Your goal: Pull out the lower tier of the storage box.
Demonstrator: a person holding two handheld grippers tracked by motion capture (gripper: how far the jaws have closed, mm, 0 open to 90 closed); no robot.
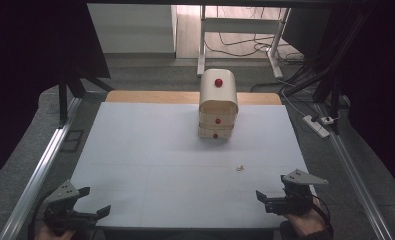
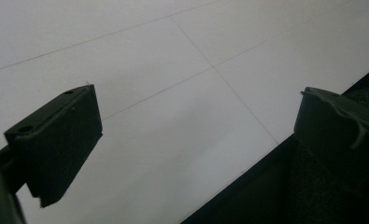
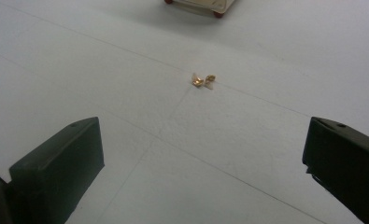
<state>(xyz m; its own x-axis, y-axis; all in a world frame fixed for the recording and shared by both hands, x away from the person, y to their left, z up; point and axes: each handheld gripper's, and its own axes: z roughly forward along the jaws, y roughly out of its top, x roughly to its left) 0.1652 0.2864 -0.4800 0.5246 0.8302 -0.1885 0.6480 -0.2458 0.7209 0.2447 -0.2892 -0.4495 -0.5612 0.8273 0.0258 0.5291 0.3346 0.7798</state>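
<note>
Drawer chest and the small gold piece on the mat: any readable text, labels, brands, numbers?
None readable.
Small drawer chest: plain pale wood with red knobs, no lettering seen.
Small gold piece: shiny and crumpled, too small to tell if anything is printed on it.
White mat: thin grid lines, no marks.
Left gripper and right gripper: no labels visible.

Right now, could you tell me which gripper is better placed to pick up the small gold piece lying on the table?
The right gripper, most likely. The small gold piece lies just ahead of its open jaws and apart from them, while the left gripper sits at the opposite near corner of the table.
</note>
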